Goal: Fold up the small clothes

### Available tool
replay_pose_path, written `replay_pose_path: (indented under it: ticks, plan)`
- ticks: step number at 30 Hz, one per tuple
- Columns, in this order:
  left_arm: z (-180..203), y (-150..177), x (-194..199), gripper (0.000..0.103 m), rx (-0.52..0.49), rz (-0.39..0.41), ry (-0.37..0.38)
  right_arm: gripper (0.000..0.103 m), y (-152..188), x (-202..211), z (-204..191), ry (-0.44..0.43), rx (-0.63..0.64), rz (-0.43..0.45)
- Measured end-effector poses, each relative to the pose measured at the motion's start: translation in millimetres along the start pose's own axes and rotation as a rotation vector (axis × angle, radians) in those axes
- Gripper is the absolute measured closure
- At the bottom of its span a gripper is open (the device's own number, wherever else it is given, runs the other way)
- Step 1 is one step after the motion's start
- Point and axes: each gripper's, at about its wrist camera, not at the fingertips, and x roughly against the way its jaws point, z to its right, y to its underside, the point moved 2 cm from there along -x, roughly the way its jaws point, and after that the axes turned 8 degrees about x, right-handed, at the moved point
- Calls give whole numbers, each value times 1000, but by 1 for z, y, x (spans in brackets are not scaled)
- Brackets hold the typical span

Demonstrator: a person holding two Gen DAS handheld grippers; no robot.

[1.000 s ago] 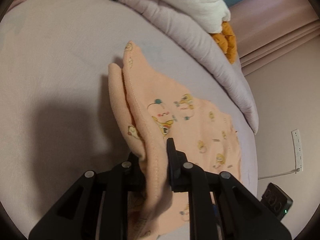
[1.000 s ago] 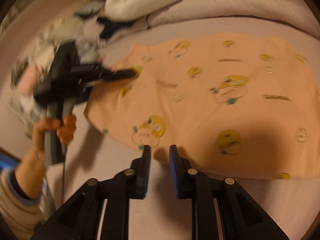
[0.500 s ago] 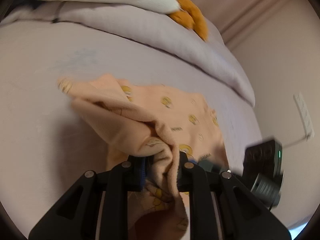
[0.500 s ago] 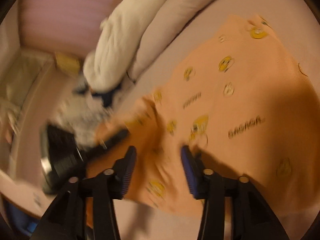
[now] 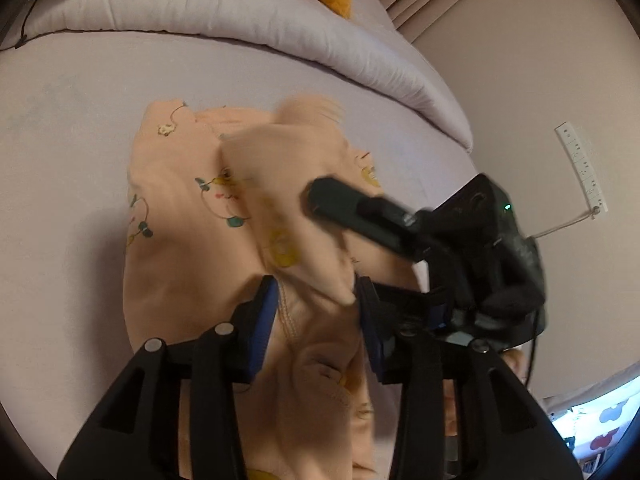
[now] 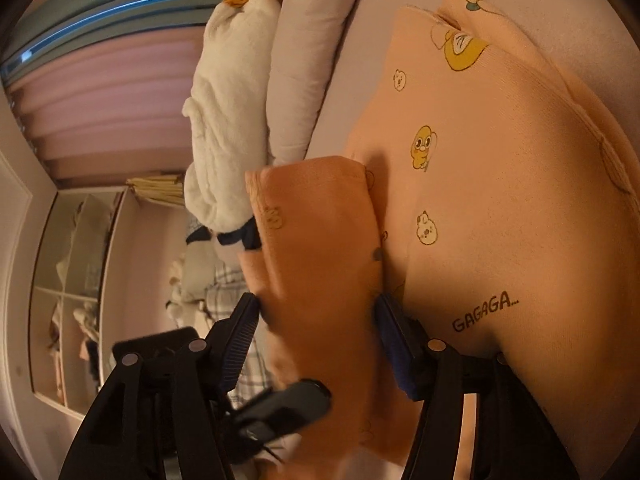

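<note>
Between both tools' wide-spread jaws, the peach garment point(image 5: 180, 248) runs toward 12 o'clock from the left gripper point(image 5: 316, 312), right gripper point(image 6: 316, 320) alongside.

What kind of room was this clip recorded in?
Most likely a bedroom. The peach printed garment lies on a bed sheet edged by a rolled lilac duvet, with pleated curtains and a glass-fronted cabinet behind.
</note>
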Motion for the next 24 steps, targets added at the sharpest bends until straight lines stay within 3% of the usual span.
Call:
replay_pose_path:
  ticks: [5,8,10,12,14,19,24]
  plan:
    - [-4,0,5,63,32,14,38,38,-1,-1,-3,10,-1,-4]
    - [-13,9,21,63,42,39,55,39,1,-4,-9,91,56,-29]
    - [-18,14,32,63,47,61,55,53,3,-10,-19,217,148,-52]
    - [-30,21,48,63,54,93,46,85,5,-16,-28,347,253,-62]
    - [-41,25,59,63,69,113,38,91,3,-21,-37,438,334,-76]
    - [-65,33,72,62,111,128,17,93,-19,-19,-74,557,544,-44]
    - [-71,38,71,62,119,119,27,93,-41,-8,-84,624,615,-55]
